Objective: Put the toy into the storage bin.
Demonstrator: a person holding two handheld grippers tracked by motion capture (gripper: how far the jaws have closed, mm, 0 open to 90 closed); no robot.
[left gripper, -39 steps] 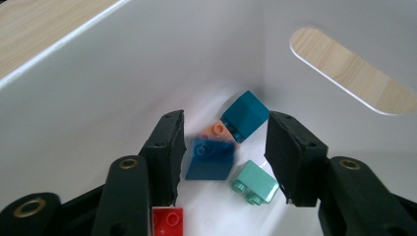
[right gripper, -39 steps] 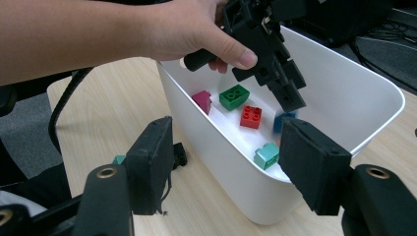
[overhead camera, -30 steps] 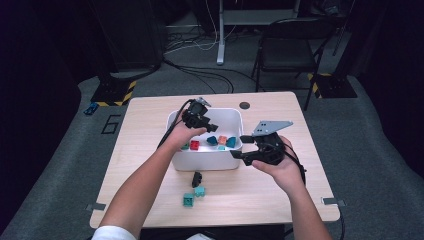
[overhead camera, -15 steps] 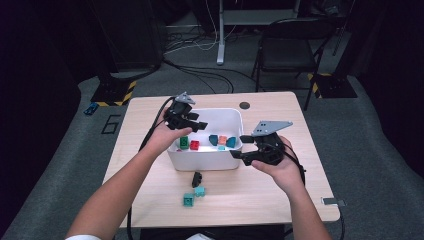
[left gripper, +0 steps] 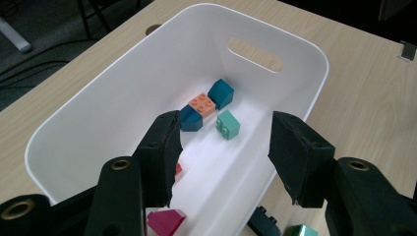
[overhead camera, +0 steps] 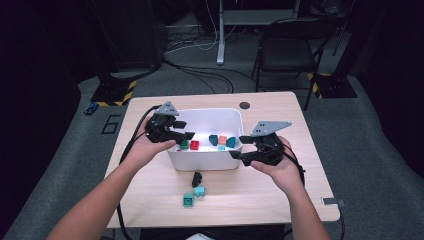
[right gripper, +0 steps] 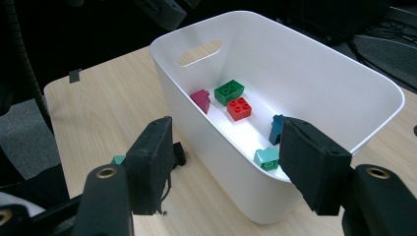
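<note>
White plastic bin [overhead camera: 205, 160]: table centre, holding small bricks. Light, rigid, smooth-walled; best gripped at rim or handle slot. Left gripper [overhead camera: 181, 131]: half open, empty, over bin's left end. Right gripper [overhead camera: 239, 147]: jaws apart astride right rim, not pressing.

The high view looks forward and down from above the person's side, far enough back to take in the whole table [overhead camera: 280, 195] and the floor beyond. The left gripper view sits close over the bin's [left gripper: 64, 123] near left corner, looking along its length toward the far handle slot. The right gripper view looks from the opposite end, low and close. All three views share the bin and its bricks.
</note>
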